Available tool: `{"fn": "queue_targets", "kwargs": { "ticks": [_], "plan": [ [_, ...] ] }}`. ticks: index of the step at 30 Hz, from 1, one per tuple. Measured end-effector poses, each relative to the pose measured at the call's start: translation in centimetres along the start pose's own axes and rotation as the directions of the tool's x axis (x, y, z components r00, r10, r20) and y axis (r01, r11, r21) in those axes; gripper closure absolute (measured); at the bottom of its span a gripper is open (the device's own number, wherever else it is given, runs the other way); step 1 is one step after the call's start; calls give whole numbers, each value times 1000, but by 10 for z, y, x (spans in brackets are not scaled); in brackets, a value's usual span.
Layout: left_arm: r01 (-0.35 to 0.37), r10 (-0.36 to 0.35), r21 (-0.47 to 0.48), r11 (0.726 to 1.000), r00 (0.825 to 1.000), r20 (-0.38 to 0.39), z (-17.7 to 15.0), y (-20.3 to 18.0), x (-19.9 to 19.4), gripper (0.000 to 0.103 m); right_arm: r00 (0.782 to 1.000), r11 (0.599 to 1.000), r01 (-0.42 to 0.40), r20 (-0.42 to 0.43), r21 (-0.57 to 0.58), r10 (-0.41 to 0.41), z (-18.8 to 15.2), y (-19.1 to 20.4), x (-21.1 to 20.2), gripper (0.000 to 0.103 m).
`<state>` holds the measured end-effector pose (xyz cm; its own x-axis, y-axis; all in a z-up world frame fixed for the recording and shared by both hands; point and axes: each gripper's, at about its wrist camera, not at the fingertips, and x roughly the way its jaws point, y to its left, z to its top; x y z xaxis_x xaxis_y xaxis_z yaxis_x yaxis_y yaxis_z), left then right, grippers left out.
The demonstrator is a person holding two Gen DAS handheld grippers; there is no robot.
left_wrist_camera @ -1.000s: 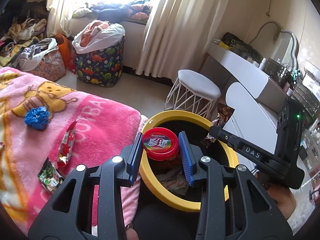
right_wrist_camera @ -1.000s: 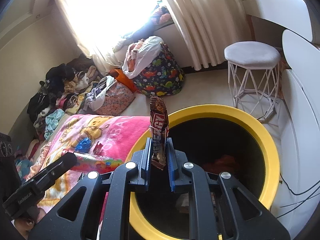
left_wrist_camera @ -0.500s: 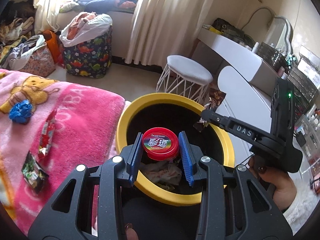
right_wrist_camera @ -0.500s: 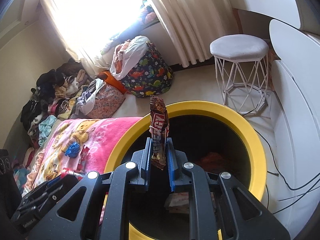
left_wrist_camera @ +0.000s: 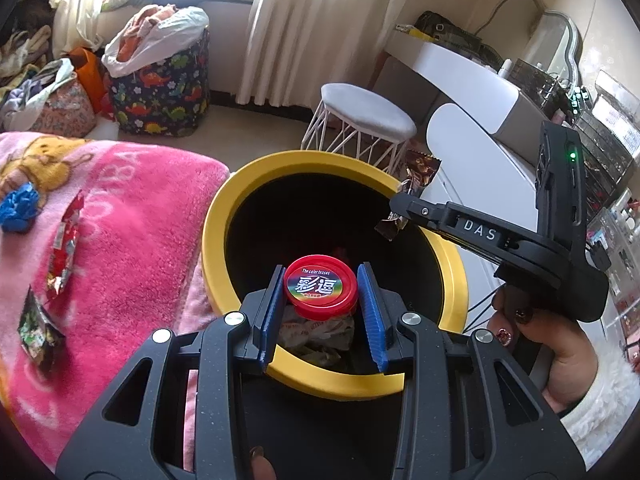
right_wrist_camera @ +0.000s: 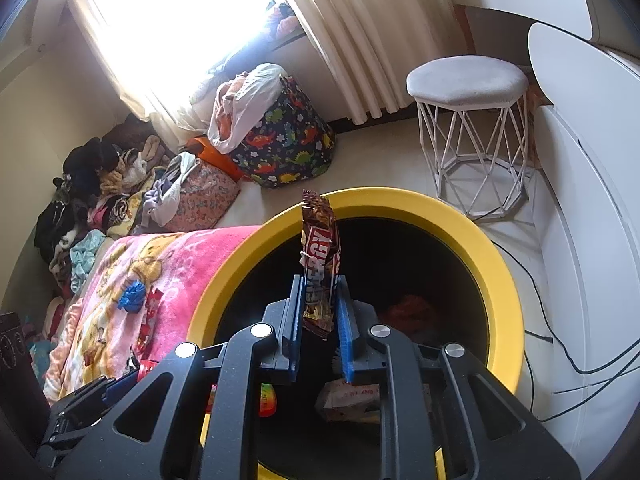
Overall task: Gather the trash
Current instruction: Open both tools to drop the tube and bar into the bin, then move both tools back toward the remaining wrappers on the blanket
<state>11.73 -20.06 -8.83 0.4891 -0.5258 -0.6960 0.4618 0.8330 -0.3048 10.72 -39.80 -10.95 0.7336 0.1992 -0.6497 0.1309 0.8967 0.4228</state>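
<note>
A black bin with a yellow rim (left_wrist_camera: 224, 216) (right_wrist_camera: 504, 276) stands beside the bed. My left gripper (left_wrist_camera: 320, 292) is shut on a red-lidded jar (left_wrist_camera: 320, 286) and holds it over the bin's mouth. My right gripper (right_wrist_camera: 318, 312) holds a brown energy bar wrapper (right_wrist_camera: 318, 260) upright over the bin; its jaws look slightly parted around it. The right gripper also shows in the left wrist view (left_wrist_camera: 400, 204), with the wrapper (left_wrist_camera: 416, 176) at the bin's far right rim. Crumpled trash (left_wrist_camera: 316, 336) lies inside the bin.
A pink blanket (left_wrist_camera: 132, 240) on the bed carries a blue wad (left_wrist_camera: 18, 206), a red wrapper (left_wrist_camera: 64, 248) and a green wrapper (left_wrist_camera: 36, 332). A white wire stool (left_wrist_camera: 360, 120), a dinosaur-print bag (left_wrist_camera: 160, 92) and a white desk (left_wrist_camera: 460, 76) stand beyond the bin.
Both grippers have moved further over the bin's mouth with their loads. The right gripper's jaws have spread a little around the wrapper.
</note>
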Motion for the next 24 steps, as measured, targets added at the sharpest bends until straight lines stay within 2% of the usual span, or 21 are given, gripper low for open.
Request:
{"fn": "queue_targets", "kwargs": {
  "ticks": [3, 4, 5, 7, 9, 11, 17, 24],
  "plan": [
    [3, -3, -11, 1000, 1000, -17, -1, 3, 4, 74, 1000, 1000, 2, -16, 8, -2, -1, -2, 3, 85],
    [-1, 1, -17, 1000, 1000, -17, -1, 5, 4, 69, 1000, 1000, 5, -23, 9, -5, -1, -2, 5, 83],
    [-6, 5, -27, 1000, 1000, -15, 0, 8, 5, 59, 1000, 1000, 8, -30, 13, -8, -1, -2, 6, 80],
    [-17, 17, -57, 998, 1000, 2, 1, 15, 1, 32, 999, 1000, 15, -29, 25, -14, -2, -3, 7, 61],
    [-27, 28, -76, 997, 999, 19, 2, 22, -3, 28, 999, 999, 19, -32, 27, -18, -3, -3, 7, 57],
    [-59, 63, -88, 994, 997, 37, 4, 28, -9, 12, 999, 999, 20, -32, 28, -19, -3, -3, 7, 52],
    [-133, 145, -119, 984, 984, 104, 8, 45, -31, 11, 1000, 1000, 10, -15, 3, -10, -4, 7, 5, 43],
    [-174, 195, -138, 975, 968, 160, 13, 58, -54, 11, 1000, 999, -22, 13, -46, 22, -4, 29, -5, 38]
  ]
}}
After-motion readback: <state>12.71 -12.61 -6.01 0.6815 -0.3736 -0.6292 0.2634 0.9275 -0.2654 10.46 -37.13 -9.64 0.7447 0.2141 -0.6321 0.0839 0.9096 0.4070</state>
